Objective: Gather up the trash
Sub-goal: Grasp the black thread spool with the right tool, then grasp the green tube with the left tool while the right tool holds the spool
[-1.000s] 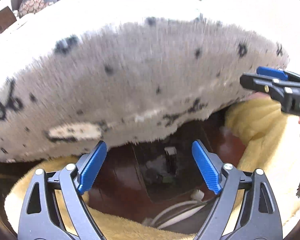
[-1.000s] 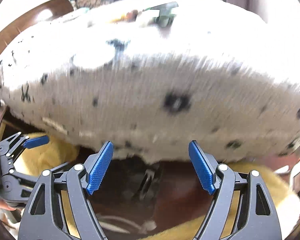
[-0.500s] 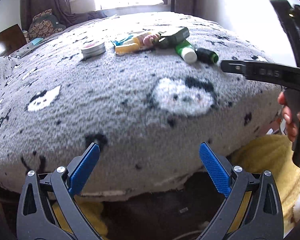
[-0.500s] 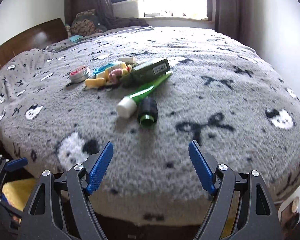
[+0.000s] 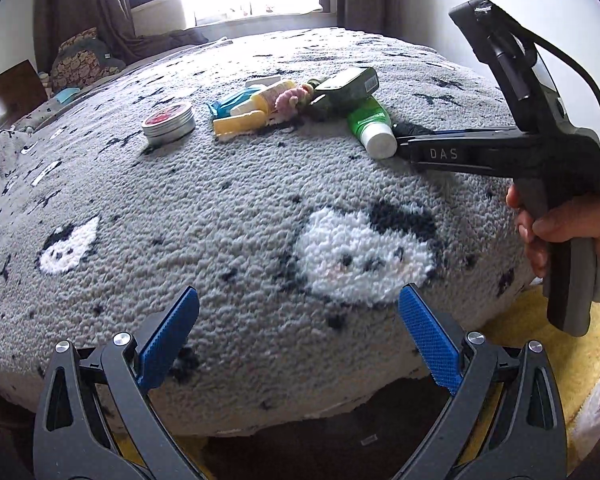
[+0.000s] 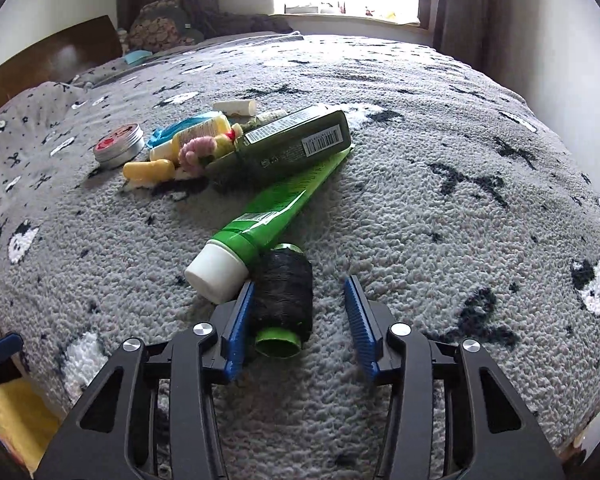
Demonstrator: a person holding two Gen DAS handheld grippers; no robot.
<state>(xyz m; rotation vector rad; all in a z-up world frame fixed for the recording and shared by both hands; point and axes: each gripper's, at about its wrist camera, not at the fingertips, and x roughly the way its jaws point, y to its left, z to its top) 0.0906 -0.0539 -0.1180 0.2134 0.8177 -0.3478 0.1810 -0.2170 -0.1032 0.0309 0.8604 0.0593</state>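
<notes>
Right gripper (image 6: 298, 312): jaws closing around black thread spool (image 6: 285, 294), right pad apart; body read "DAS".
Left gripper (image 5: 300, 336): jaws wide, empty.

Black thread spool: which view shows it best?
Right wrist view. The black thread spool lies close up between the closing right gripper fingers, left pad beside it, right pad apart. In the left wrist view only a dark sliver shows behind the gripper.

A grey blanket (image 6: 420, 208) bears black bows and white faces; at twelve o'clock lies a bright green tube (image 6: 276, 208), white-capped.
</notes>
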